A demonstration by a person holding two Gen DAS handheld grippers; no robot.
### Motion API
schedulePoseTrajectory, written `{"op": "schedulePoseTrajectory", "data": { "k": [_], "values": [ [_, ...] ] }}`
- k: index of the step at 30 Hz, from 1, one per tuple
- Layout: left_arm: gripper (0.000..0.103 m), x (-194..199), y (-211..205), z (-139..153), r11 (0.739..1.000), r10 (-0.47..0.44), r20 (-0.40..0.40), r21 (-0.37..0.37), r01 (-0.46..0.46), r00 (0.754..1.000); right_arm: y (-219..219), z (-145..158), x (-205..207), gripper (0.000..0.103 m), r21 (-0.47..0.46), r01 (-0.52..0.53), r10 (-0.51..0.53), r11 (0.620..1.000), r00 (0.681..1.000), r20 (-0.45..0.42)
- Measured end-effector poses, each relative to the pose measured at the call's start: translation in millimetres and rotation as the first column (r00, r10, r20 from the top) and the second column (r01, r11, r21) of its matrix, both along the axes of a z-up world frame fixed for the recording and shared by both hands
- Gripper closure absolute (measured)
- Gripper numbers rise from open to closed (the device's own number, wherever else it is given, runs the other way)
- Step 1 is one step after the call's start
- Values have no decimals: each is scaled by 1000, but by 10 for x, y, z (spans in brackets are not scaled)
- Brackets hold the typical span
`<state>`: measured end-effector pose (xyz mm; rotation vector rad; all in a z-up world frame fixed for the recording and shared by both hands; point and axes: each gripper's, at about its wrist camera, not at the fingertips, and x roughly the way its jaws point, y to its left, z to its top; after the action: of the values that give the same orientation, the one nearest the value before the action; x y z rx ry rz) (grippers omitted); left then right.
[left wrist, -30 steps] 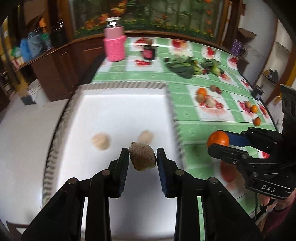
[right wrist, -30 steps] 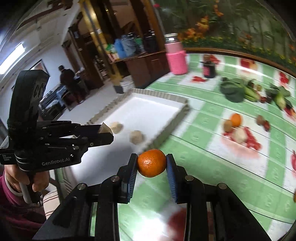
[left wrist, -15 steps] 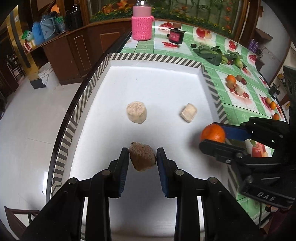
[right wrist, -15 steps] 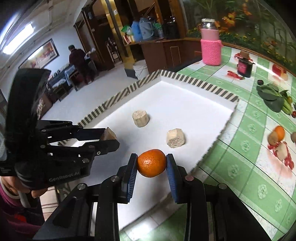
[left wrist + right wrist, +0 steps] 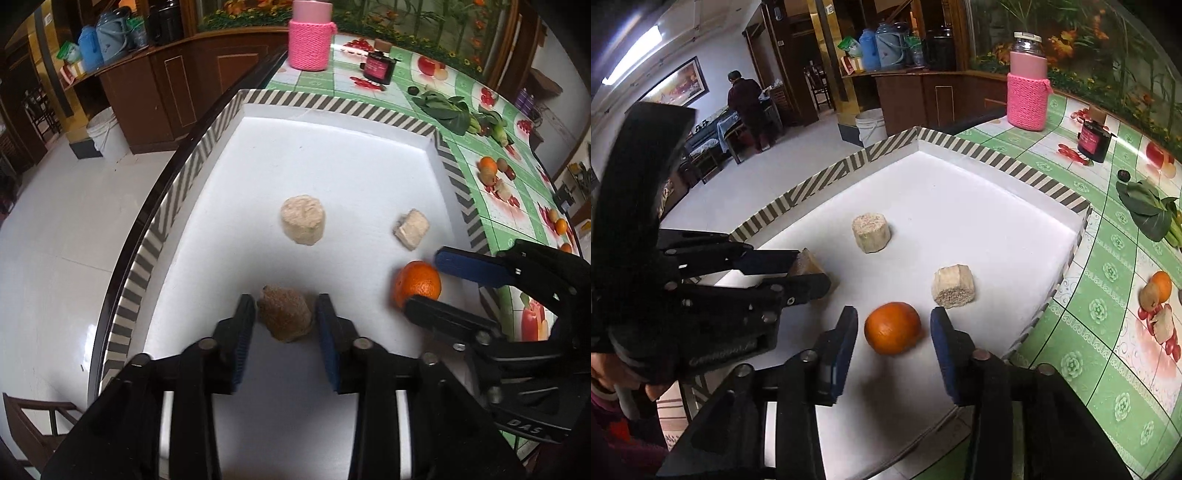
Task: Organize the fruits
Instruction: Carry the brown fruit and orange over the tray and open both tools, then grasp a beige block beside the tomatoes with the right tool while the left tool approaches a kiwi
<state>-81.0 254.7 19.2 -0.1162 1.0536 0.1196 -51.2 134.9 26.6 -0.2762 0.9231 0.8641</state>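
Green fruit-print tablecloth (image 5: pixel 1108 310) bears white striped-rim tray (image 5: pixel 332 107).

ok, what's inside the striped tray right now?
In the striped tray: two pale chunks, a brown chunk between the open left gripper fingers, and an orange between the open right gripper fingers. The near corner is hidden by the grippers.

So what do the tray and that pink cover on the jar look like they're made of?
Tray: smooth matte white floor, probably plastic or coated board, with a striped rim that looks printed; I can't tell which. Pink cover: knitted or crocheted yarn, judging by its ribbed, looped texture, snug around the jar.
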Motion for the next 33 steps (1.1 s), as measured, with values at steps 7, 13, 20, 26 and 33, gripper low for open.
{"op": "schedulePoseTrajectory", "data": {
  "k": [7, 13, 20, 26, 33],
  "values": [
    [41, -41, -46, 100, 999, 22, 38, 36, -23, 999, -209, 120, -18, 53, 61, 35, -35, 998, 999, -10],
    [38, -64, -206, 268, 996, 10, 94, 82, -18, 996, -419, 244, -9, 38, 98, 85, -85, 992, 996, -7],
    [37, -42, -471, 400, 997, -20, 133, 71, 11, 991, -761, 360, -34, 34, 114, 149, -151, 982, 988, 15],
    [37, 38, -833, 429, 996, -87, 133, 39, 83, 987, -1302, 363, -7, 29, 120, 249, -252, 961, 968, 15],
    [37, 203, -1270, 405, 985, -168, 103, -7, 170, 980, -1986, 294, 149, 28, 91, 397, -400, 913, 917, 8]
  ]
}}
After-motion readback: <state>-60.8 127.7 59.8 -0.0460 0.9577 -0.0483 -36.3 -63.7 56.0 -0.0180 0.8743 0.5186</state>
